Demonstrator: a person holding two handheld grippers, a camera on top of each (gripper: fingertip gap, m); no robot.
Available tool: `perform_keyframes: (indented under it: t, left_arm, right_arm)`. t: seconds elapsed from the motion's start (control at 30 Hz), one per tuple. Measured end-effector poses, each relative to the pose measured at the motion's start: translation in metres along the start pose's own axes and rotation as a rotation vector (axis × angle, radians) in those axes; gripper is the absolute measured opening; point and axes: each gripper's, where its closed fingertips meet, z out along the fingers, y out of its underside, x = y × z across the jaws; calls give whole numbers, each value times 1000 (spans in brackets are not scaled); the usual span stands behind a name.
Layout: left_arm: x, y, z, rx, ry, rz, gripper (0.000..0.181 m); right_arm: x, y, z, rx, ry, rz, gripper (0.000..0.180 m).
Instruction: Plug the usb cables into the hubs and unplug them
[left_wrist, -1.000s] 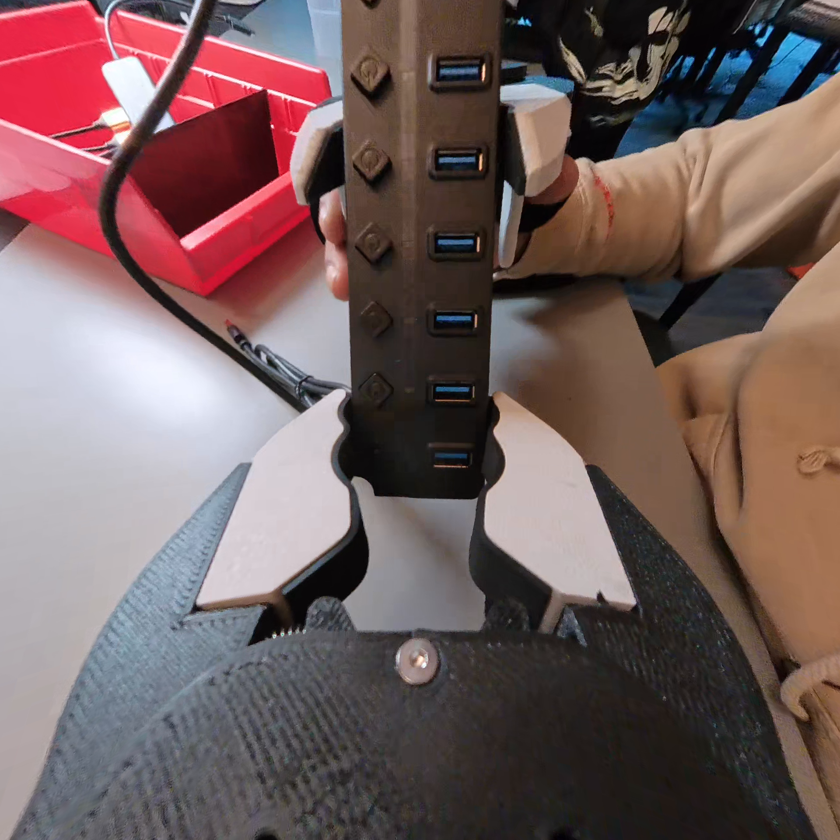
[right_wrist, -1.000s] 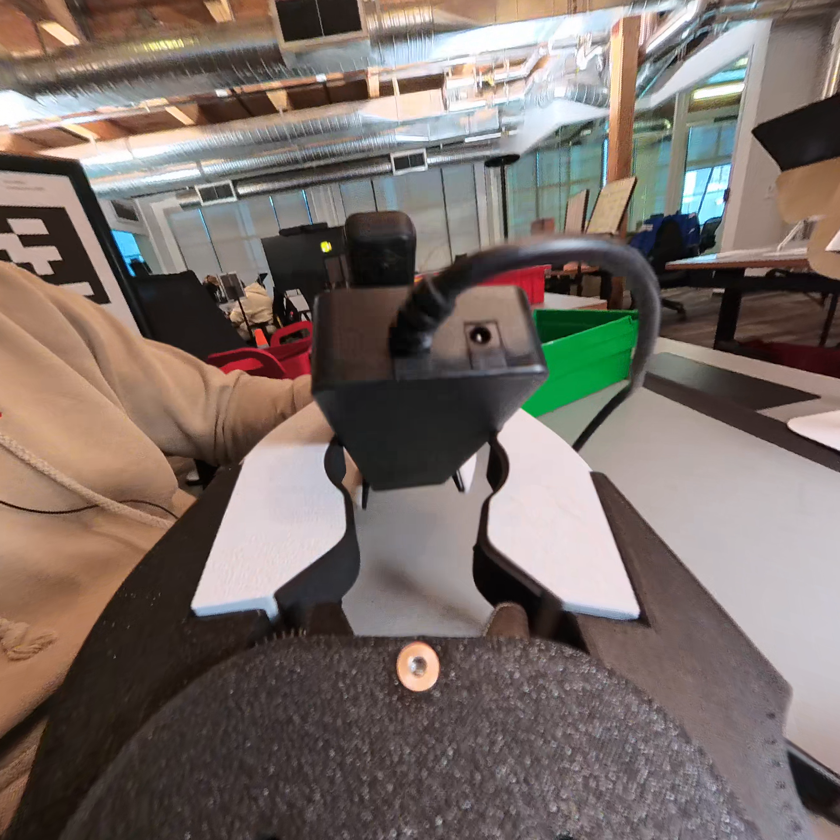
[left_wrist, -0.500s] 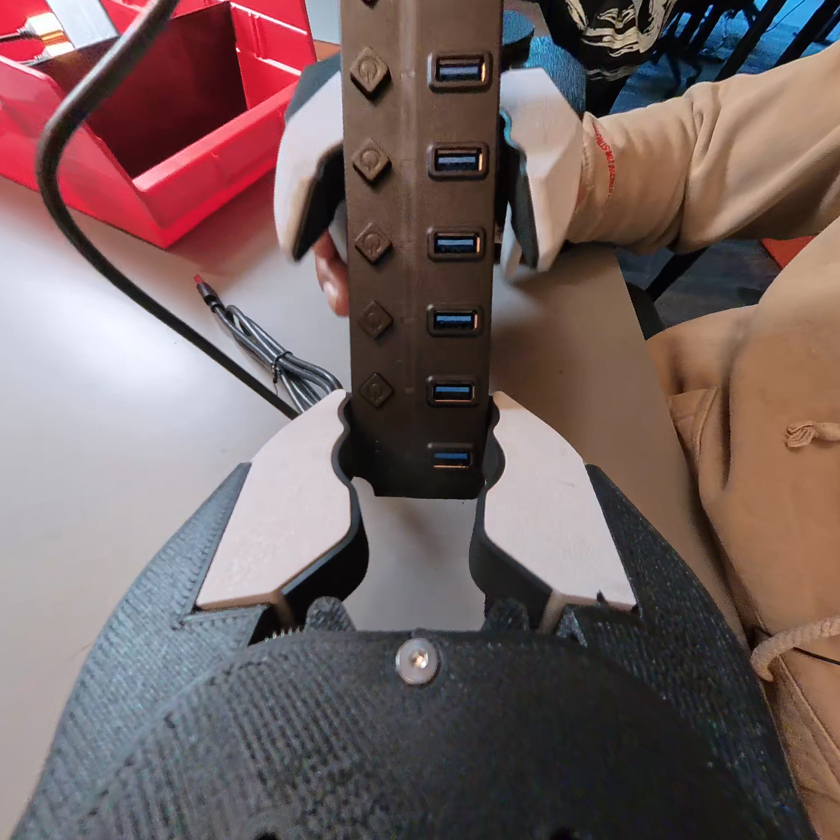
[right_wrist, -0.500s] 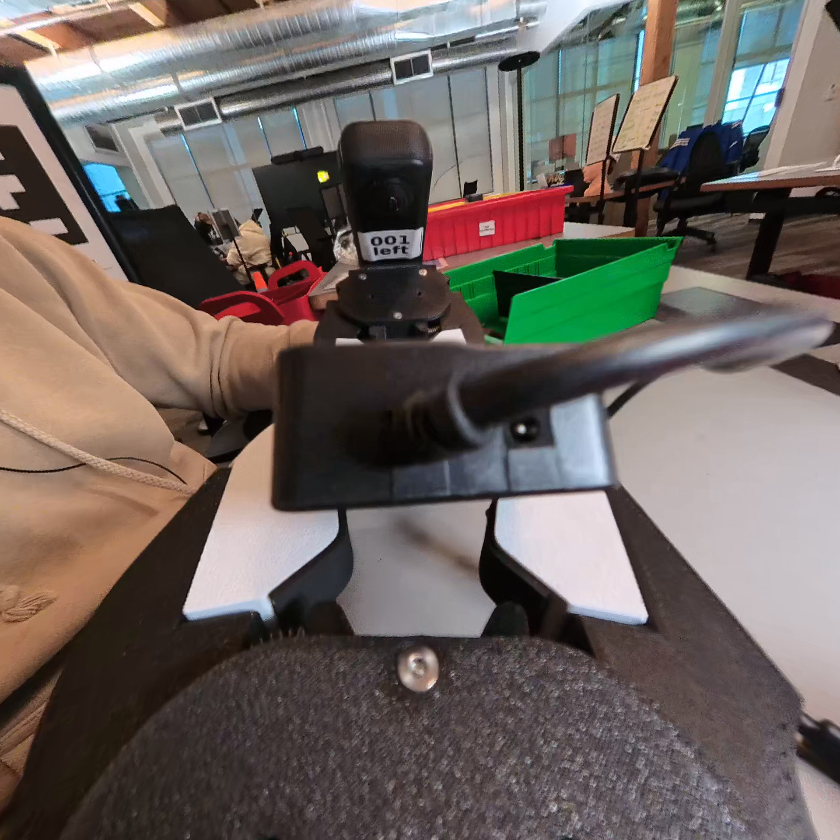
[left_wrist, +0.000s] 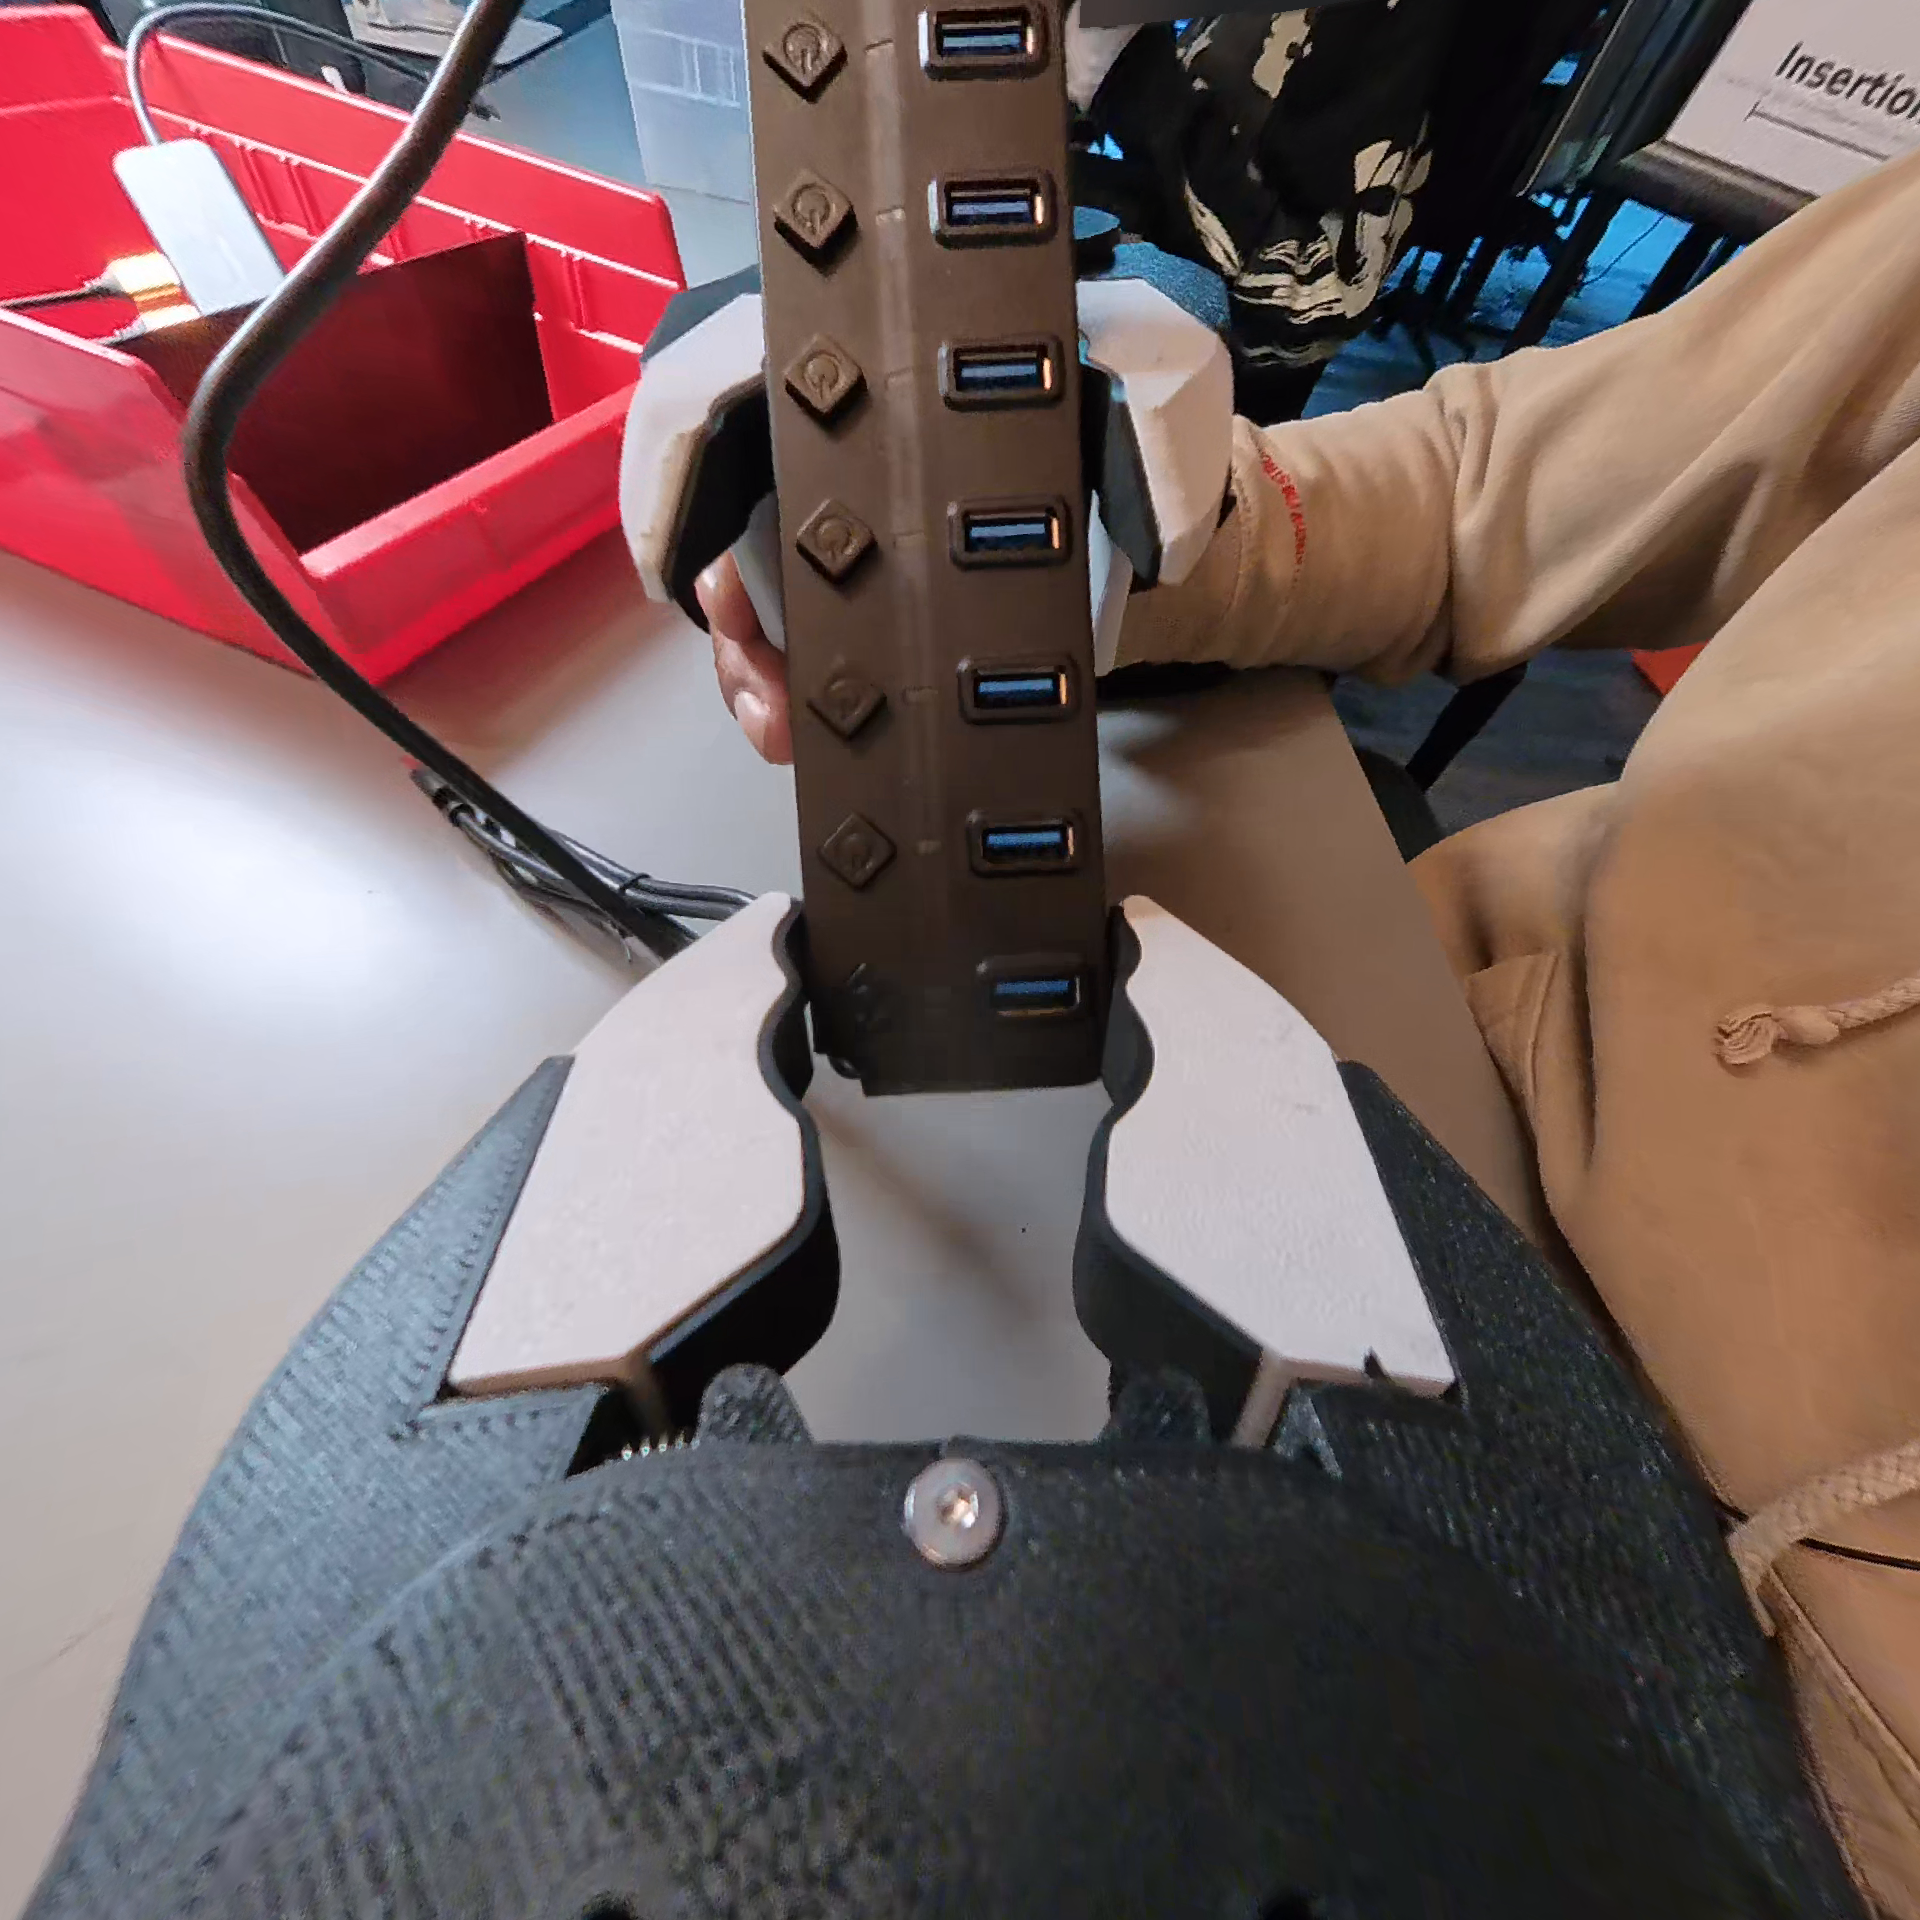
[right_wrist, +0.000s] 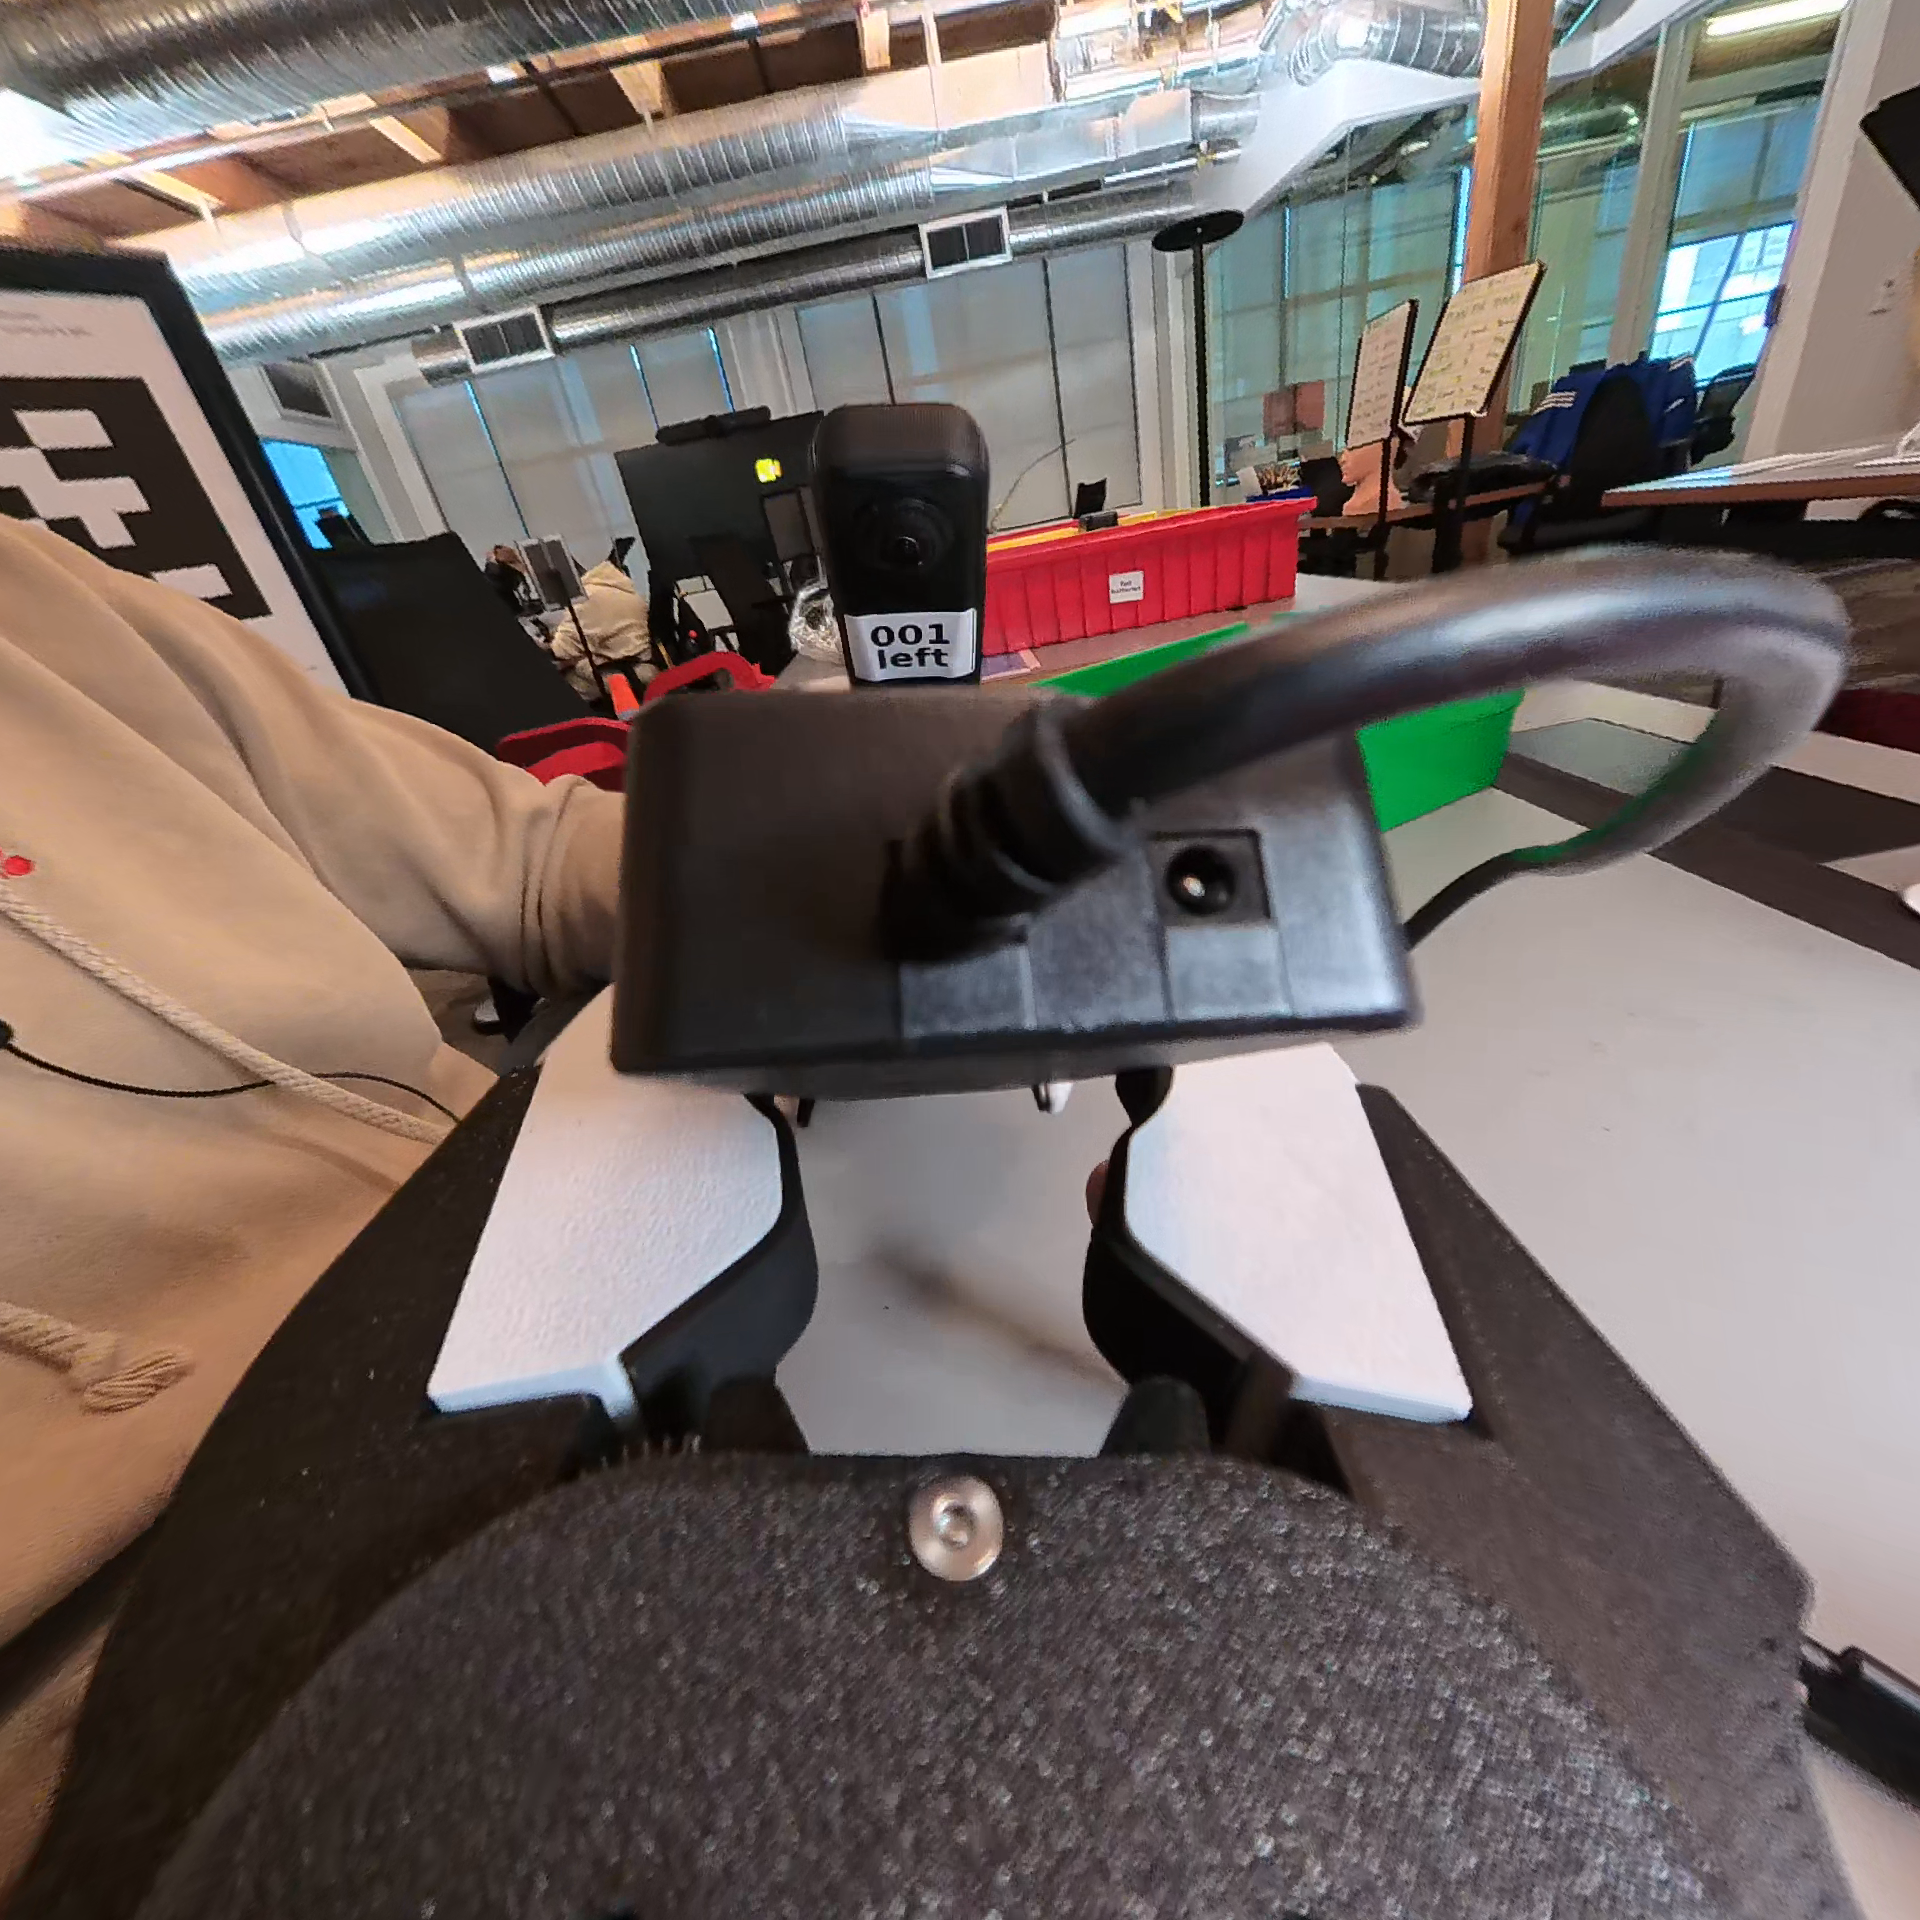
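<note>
Two grippers' fingers clamp one black USB hub (left_wrist: 935, 540), labelled camera (right_wrist: 900, 540) behind.

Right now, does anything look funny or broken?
Nothing looks broken. The black hub is off the table, held by both grippers: left gripper at its near end, right gripper partway along it. No ports have cables.

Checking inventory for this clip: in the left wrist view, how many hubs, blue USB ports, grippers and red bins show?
hub: 1
blue USB ports: 7
grippers: 2 (left gripper, right gripper)
red bin: 1
Total: 11
</note>
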Motion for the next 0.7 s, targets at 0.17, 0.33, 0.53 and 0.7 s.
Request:
perform_keyframes:
  t: [0.17, 0.33, 0.53, 0.7]
  left_arm:
    - [-1, -7, -12, 40, 21, -17, 61]
    - [-38, -36, -78, 159, -171, 1, 61]
    - [-111, -29, -229, 91, -650, -42, 58]
    - [-151, 48, -314, -331, -801, -213, 51]
  right_arm:
    - [4, -8, -8, 34, 0, 30, 63]
    - [9, -14, -15, 52, 17, 39, 63]
    - [20, -14, -21, 47, 48, 55, 63]
    - [19, -11, -18, 36, 37, 65, 63]
